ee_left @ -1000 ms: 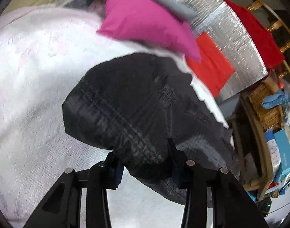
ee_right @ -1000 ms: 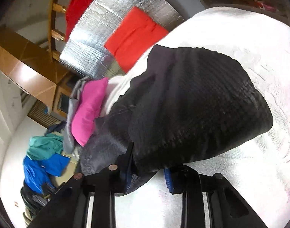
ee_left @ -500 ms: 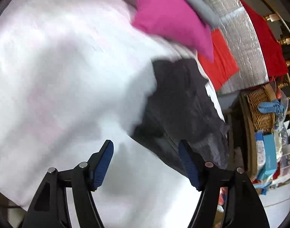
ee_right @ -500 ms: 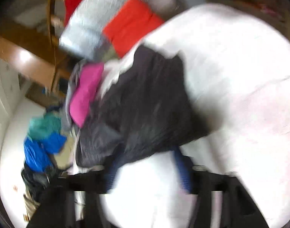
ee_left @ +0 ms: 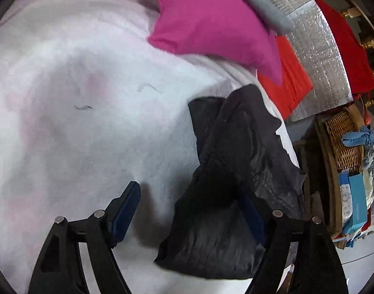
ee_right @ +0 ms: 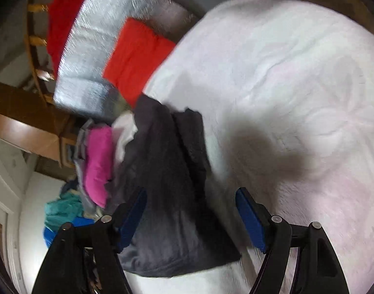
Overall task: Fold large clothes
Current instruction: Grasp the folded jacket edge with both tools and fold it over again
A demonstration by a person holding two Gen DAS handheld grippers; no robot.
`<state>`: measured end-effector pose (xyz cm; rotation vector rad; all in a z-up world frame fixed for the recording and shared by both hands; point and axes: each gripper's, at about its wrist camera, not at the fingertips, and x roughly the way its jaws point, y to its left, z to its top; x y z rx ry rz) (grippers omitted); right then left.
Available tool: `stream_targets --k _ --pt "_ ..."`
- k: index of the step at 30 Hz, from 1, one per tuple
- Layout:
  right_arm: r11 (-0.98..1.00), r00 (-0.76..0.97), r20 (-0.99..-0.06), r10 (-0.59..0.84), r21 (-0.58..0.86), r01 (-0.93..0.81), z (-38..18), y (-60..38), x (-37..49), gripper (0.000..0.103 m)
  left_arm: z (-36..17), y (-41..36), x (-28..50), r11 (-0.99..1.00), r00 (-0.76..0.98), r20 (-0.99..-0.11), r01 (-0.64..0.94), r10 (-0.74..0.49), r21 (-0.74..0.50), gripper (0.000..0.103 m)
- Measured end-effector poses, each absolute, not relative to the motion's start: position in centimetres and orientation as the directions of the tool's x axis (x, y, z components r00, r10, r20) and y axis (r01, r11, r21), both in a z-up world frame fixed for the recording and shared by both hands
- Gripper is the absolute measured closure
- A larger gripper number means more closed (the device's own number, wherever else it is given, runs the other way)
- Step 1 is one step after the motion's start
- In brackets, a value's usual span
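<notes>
A black garment (ee_left: 236, 159) lies in a folded heap on the white and pale pink blanket (ee_left: 89, 122), near the bed's edge. My left gripper (ee_left: 187, 208) hovers just before it with its jaws opening; the cloth drapes over the right finger, and the left pad is bare. In the right wrist view the same black garment (ee_right: 167, 183) lies between the blue pads of my right gripper (ee_right: 192, 218), which is open and not pressing on it. The blanket (ee_right: 285, 73) spreads out to the right.
A pink cushion-like piece (ee_left: 211, 19) under a grey cloth lies beyond the garment. A red cloth (ee_left: 289, 78) and a silver foil mat (ee_left: 316, 36) hang past the bed's edge. A wicker basket (ee_left: 343, 142) and boxes (ee_left: 356, 208) stand at right. Blue and teal clothes (ee_right: 62, 213) lie on the floor.
Both grippers were shut on the black garment a second ago. They have let go and opened wide, and the garment has dropped onto the blanket. Both views have shifted across the bed.
</notes>
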<state>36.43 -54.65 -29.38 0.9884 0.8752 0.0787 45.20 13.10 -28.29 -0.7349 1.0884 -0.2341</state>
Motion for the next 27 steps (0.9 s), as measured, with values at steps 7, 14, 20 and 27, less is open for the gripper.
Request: stream_targets --k 7,14,20,27 --pt "0.553 0.629 -0.600 0.494 0.775 0.305 -31.9 -54.0 39.4 0.024 -29.1 10.3 47.0 0.713 0.413 -0.680 -0.097 -0.606 -0.695 0.022" --pt "0.615 0.606 -0.593 0.530 0.761 0.207 -31.1 -49.5 41.1 0.022 -29.8 8.9 47.7 0.612 0.407 -0.585 -0.076 -0.702 -0.787 0.022" --pt "0.652 0.629 -0.632 0.453 0.716 0.250 -31.3 -48.8 41.0 0.037 -29.6 7.3 47.9 0.670 0.446 -0.617 -0.052 -0.648 -0.741 0.040" --pt "0.724 0.666 -0.650 0.367 0.649 0.234 -28.4 -46.9 40.1 0.072 -28.5 6.8 46.9 0.700 0.509 -0.618 -0.041 -0.600 -0.713 0.076"
